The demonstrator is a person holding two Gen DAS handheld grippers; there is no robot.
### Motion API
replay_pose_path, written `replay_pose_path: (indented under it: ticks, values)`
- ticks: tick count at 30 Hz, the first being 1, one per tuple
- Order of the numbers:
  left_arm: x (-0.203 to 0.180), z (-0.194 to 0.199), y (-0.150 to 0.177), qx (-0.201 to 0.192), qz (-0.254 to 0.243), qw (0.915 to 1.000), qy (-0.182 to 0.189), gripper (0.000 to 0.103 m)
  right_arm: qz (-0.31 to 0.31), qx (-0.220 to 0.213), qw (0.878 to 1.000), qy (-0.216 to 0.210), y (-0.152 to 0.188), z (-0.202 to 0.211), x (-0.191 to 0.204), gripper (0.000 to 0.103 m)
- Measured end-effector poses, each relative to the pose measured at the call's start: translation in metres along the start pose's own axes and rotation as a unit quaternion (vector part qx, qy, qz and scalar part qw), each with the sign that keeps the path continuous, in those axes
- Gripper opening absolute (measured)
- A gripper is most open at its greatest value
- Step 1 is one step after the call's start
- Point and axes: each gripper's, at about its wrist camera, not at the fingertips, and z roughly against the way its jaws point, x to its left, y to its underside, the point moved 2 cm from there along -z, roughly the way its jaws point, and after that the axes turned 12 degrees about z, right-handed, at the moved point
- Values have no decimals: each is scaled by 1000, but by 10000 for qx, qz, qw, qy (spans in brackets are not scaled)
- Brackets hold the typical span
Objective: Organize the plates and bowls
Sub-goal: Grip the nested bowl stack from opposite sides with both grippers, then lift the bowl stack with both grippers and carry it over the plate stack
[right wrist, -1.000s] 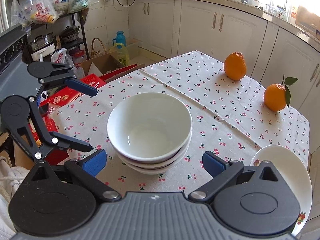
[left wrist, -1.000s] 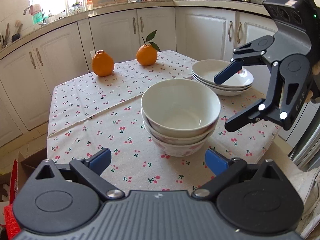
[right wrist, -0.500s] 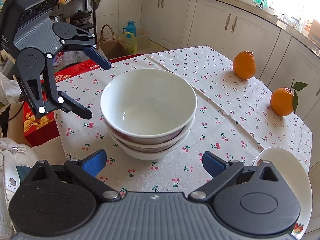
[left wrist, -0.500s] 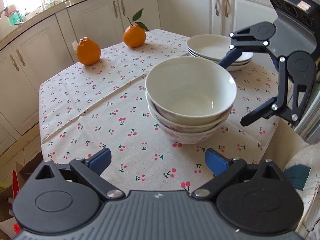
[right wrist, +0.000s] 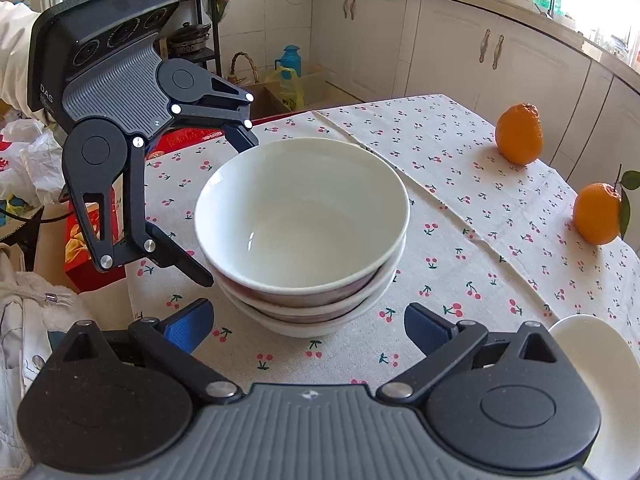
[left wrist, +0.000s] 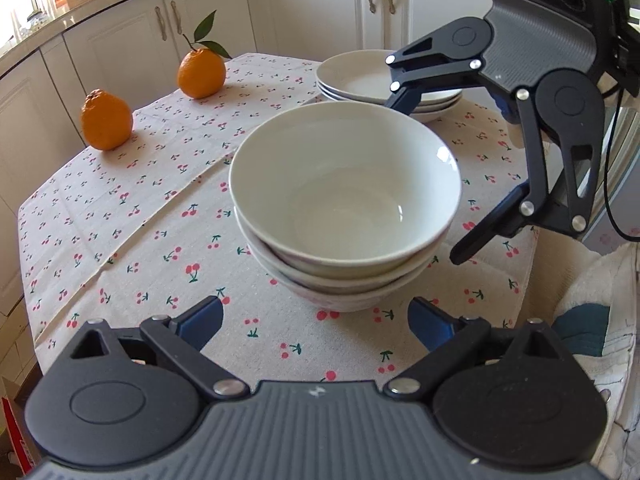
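Note:
A stack of three white bowls (left wrist: 344, 208) stands on the cherry-print tablecloth (left wrist: 152, 216); it also shows in the right wrist view (right wrist: 304, 224). My left gripper (left wrist: 316, 322) is open, its blue pads just short of the stack's base. My right gripper (right wrist: 308, 324) is open too, facing the stack from the other side. Each gripper shows in the other's view, jaws spread on either side of the bowls without clearly touching them. A stack of white plates (left wrist: 376, 80) sits behind the bowls; one plate rim (right wrist: 600, 364) shows at the right gripper's side.
Two oranges (left wrist: 106, 120) (left wrist: 202, 72) sit on the far side of the table, also in the right wrist view (right wrist: 519, 134) (right wrist: 598, 213). White cabinets (left wrist: 320, 4) surround the table. A red box (right wrist: 86, 240) and bags lie on the floor beyond the table edge.
Both grippers have moved in closer to the bowl stack from opposite sides, each now flanking it with spread jaws. The bowls and plates have not moved.

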Motion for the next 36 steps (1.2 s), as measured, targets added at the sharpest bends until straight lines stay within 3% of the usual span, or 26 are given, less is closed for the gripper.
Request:
replay_pose_path:
  ticks: [8,19,36]
  values:
    - [-2,-6,-9,-31,-490,9979,432,91,342,33,9991,-228,-4,-6,-5,94]
    - [7,-6,-11,-17,-616,9945,853,88,559,85,9973,-467,-8,-10,-7,91]
    - [11,-9,-14,-25,-748,9912,1094,90,712,250,9954,-586,-14,-16,-8,90]
